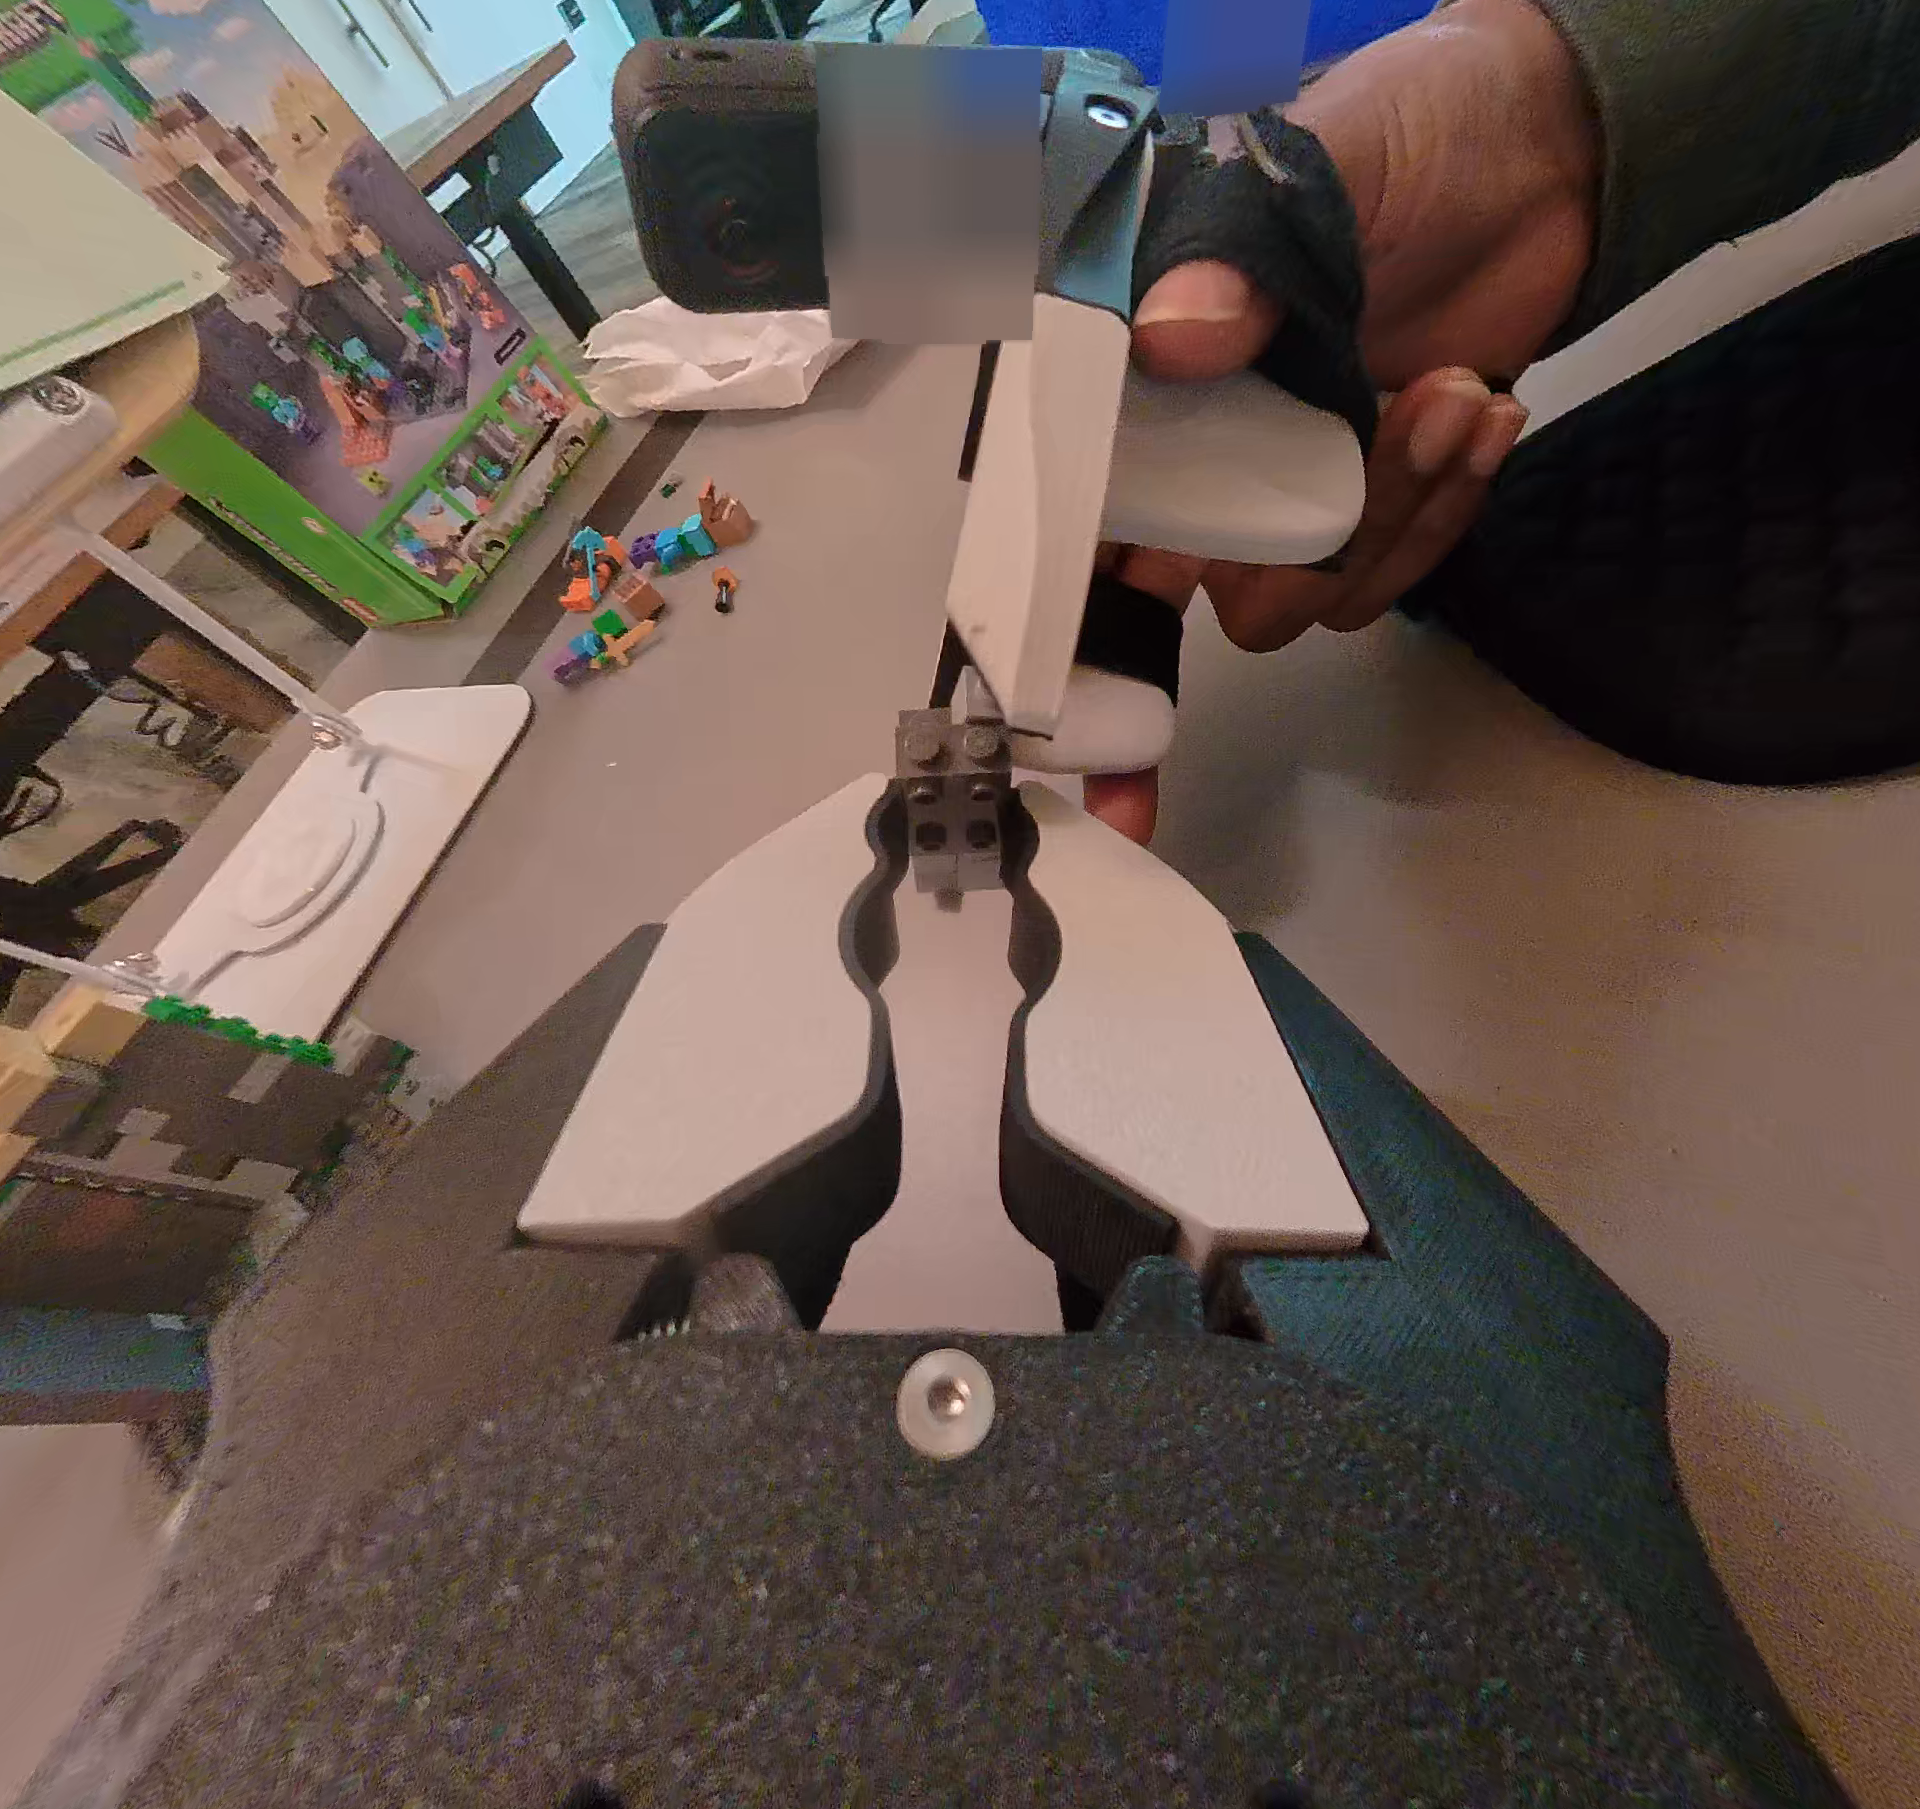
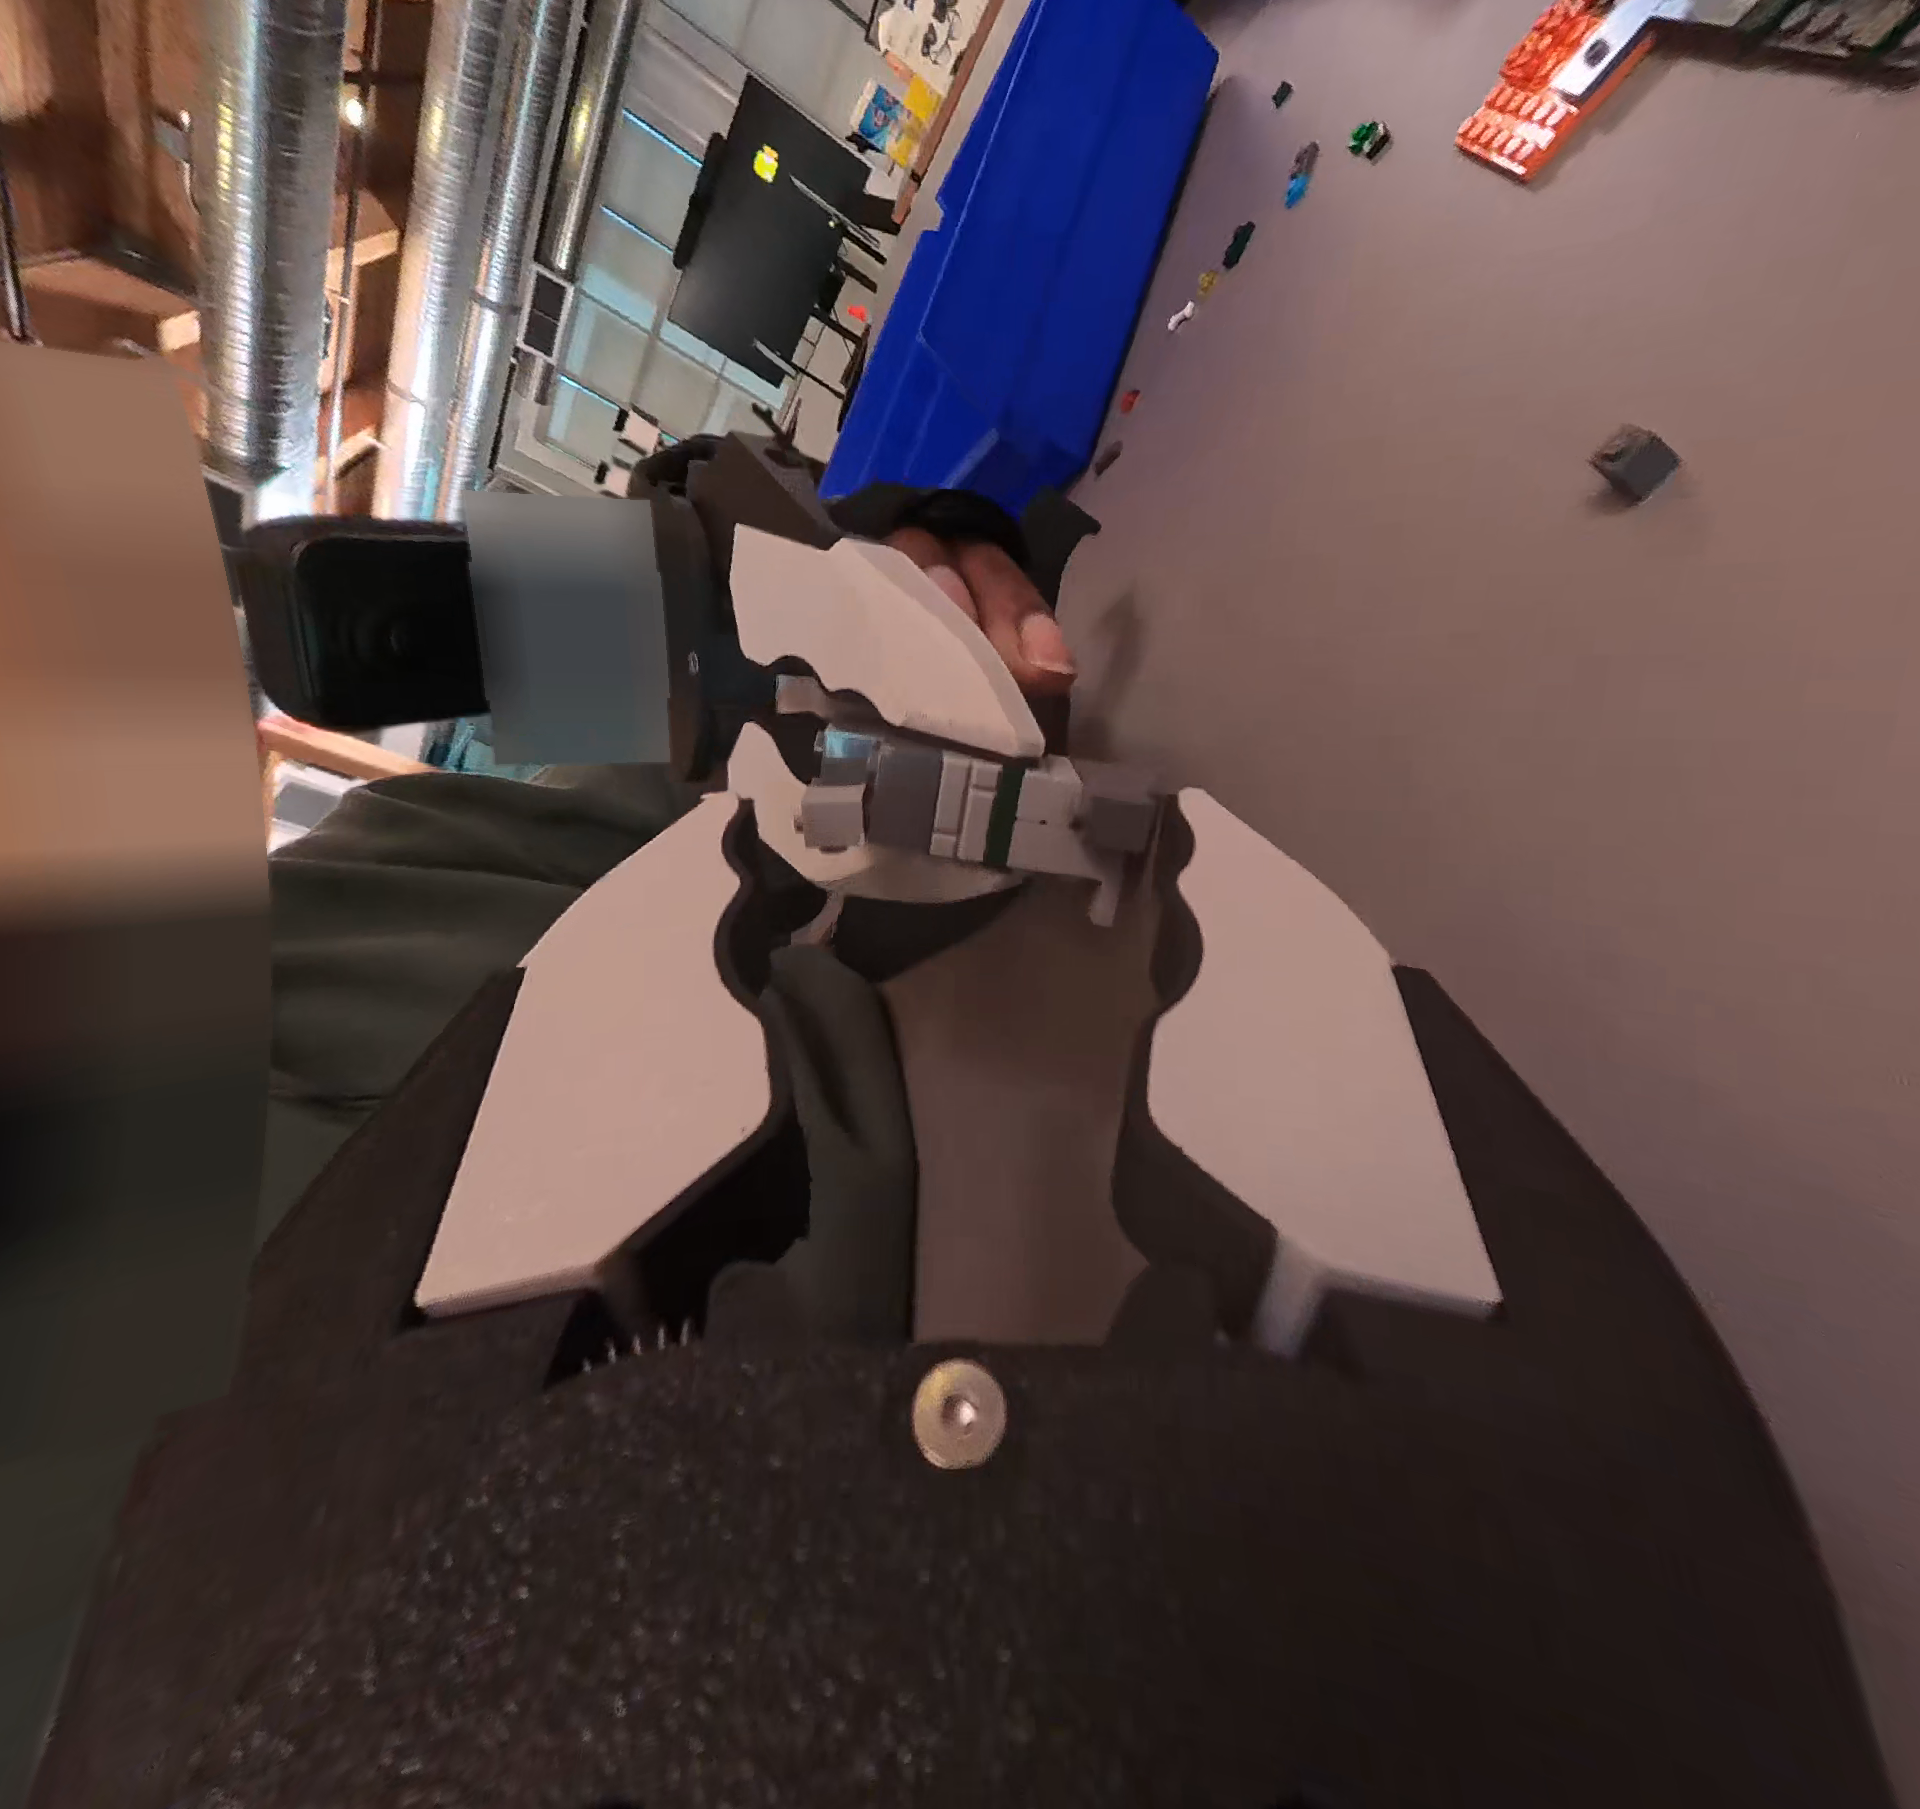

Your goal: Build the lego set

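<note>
Box art first: left wrist view, upper left of frame, a green-edged printed cardboard set box (image 1: 343, 388) stands on the grey tabletop (image 1: 582, 803), partly built dark stone-pattern brick wall with green studs (image 1: 197, 1125) at lower left edge. Left of centre, a scatter of small multicoloured loose bricks and figures (image 1: 634, 585) lies well apart from the tools. Centre: left gripper (image 1: 953, 845), white curved fingers on a speckled black body, is clenched on a small dark grey studded brick assembly (image 1: 951, 809) pinched at the fingertips, held clear of the table. Right gripper (image 1: 1023, 710) comes down from the upper right, held by a hand in a black fingerless glove (image 1: 1382, 305); its tips touch the top of the assembly, grip state there unclear. Right wrist view, frame rolled sideways: at centre the assembly (image 2: 977, 809) reads as a grey bar of stacked bricks with a dark green stripe, sitting across the mouth of the right gripper (image 2: 951, 824), whose fingers are spread and not pinching it. Blue plastic bins (image 2: 1039, 232) upper centre; orange-red and grey flat plate build (image 2: 1558, 76) at upper right.
</note>
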### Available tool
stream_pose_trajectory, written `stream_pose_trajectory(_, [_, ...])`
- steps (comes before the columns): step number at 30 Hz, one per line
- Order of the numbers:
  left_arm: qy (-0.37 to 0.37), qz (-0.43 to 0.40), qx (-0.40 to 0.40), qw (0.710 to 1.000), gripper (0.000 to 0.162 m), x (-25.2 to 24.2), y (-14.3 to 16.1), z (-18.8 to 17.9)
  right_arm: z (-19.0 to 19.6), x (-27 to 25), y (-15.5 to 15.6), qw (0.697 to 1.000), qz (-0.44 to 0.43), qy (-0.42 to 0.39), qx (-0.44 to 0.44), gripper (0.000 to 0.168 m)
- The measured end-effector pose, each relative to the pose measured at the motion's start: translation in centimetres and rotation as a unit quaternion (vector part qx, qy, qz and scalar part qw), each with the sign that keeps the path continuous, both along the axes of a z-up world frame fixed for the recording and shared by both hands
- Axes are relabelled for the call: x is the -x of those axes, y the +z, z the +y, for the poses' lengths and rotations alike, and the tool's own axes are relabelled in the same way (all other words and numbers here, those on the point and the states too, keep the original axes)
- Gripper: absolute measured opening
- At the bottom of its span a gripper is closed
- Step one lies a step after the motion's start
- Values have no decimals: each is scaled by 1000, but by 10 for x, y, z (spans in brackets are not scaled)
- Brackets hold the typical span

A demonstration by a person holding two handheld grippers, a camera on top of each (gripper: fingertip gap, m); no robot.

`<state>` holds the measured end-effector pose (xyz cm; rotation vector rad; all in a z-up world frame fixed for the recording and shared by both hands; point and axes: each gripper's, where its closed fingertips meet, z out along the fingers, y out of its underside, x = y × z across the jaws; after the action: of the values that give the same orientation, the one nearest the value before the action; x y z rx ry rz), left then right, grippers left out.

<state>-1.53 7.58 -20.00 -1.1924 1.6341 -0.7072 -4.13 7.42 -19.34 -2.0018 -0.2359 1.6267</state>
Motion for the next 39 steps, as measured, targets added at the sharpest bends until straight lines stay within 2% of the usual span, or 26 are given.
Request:
stream_pose_trajectory(6, [16, -10, -39, 999, 17, 1, 7, 1, 2, 3, 4, 1000, 1, 6, -16, 66])
stream_pose_trajectory(18, [23, -57, -220, 974, 17, 8, 32, -15, -14, 9, 24, 983, -49, 13, -174, 64])
stream_pose_trajectory(25, [16, -56, -244, 968, 17, 8, 32, -20, -20, 9, 24, 979, -53, 10, -195, 64])
stream_pose_trajectory(30, [-7, -55, -197, 979, 17, 5, 26, -22, -21, 6, 20, 985, -36, 19, -167, 65])
stream_pose_trajectory(31, [-12, -51, -176, 983, 17, 5, 24, -23, -21, 4, 21, 985, -35, 19, -168, 73])
stream_pose_trajectory(33, [-19, -44, -127, 991, 17, 6, 20, -21, -19, -4, 22, 983, -44, 14, -175, 77])
stream_pose_trajectory(36, [-32, -2, -26, 999, 17, 8, 4, -17, -10, -24, 14, 969, -123, 1, -213, 67])
stream_pose_trajectory(39, [-32, 60, 65, 996, 17, 14, -21, -10, 8, -41, 2, 941, -234, 9, -246, 51])
